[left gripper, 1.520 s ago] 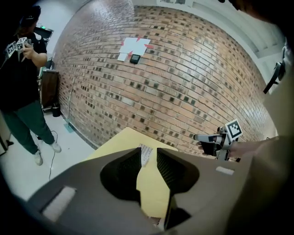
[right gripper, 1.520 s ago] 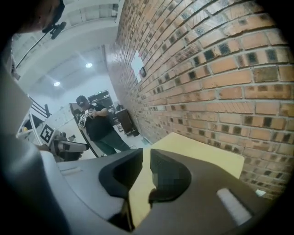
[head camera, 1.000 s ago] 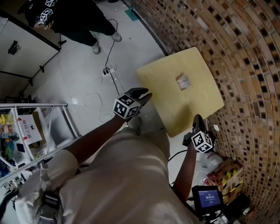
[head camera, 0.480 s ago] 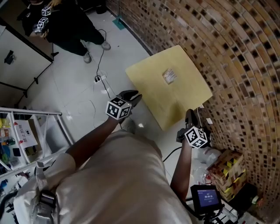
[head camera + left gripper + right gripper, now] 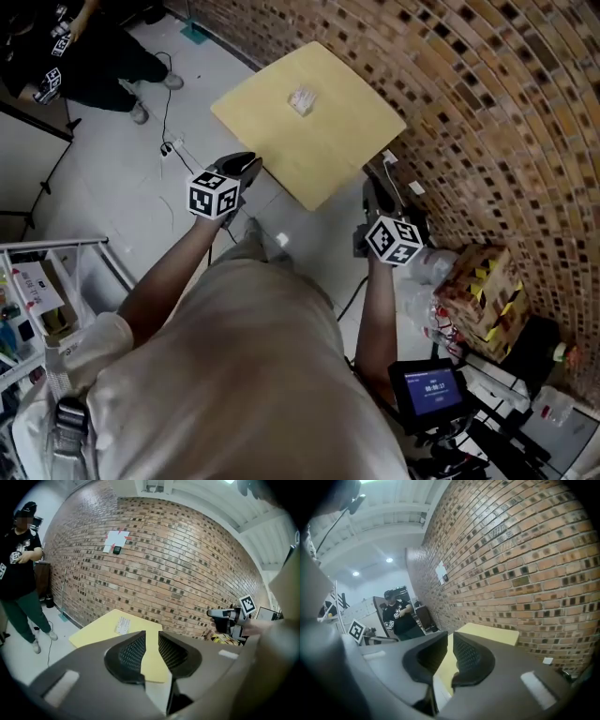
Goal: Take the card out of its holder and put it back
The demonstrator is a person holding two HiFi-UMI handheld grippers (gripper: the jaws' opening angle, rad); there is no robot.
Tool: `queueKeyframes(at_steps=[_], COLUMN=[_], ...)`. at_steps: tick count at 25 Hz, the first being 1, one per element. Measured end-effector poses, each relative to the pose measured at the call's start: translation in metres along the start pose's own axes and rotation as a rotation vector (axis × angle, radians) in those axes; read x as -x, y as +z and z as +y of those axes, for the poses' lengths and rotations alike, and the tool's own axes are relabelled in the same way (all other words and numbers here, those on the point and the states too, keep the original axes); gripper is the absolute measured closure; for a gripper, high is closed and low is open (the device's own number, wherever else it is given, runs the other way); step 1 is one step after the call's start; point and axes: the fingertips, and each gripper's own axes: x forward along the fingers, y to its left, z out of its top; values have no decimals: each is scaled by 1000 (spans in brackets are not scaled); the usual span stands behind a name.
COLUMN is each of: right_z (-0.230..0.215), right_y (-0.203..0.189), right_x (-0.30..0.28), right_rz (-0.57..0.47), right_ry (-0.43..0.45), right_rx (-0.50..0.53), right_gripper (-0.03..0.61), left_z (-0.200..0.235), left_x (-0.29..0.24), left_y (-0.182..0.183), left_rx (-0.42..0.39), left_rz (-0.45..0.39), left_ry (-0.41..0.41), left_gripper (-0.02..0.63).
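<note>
A small pale card holder point(image 5: 302, 98) lies on the yellow table point(image 5: 328, 150) by the brick wall; the left gripper view shows the card holder point(image 5: 123, 625) as a whitish rectangle far ahead. My left gripper point(image 5: 239, 169) hangs in the air short of the table's near left edge. Its jaws have just been closing, and the left gripper point(image 5: 151, 637) still stands open with nothing between the pads. My right gripper point(image 5: 375, 192) hovers off the table's near right corner. Close up, the right gripper point(image 5: 450, 639) has a narrow gap and holds nothing.
The brick wall point(image 5: 487, 112) runs behind and to the right of the table. A person in black point(image 5: 84, 66) stands at the far left. A metal shelf point(image 5: 56, 281) is at the left, a cardboard box point(image 5: 483, 300) and a small screen point(image 5: 427, 389) at the right. Cables point(image 5: 173, 150) lie on the floor.
Both grippers have moved forward towards the yellow table and risen a little. The head view has swung, so the table now sits higher and further left.
</note>
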Motion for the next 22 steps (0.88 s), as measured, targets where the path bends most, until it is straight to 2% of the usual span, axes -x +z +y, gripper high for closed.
queueKeyframes(at_steps=[10,13,17,22], right_z=[1,-5,-14,2], right_y=[-57,-68,-78,-92], right_x=[76,93,102,97], right_rz=[38,33,-7,-1], right_ry=[14,-16,-77,-74], right_rx=[28,44,7,-13], right_gripper=[525,522,522,522], left_z=[-40,-46,-24,25], left_x=[40,55,90,147], left_y=[-82,-98,-101,-95], left_rx=[34,43,50,99], left_rz=[71,79,49,-3], left_ry=[45,66,151,258], left_gripper=[511,511,511,511])
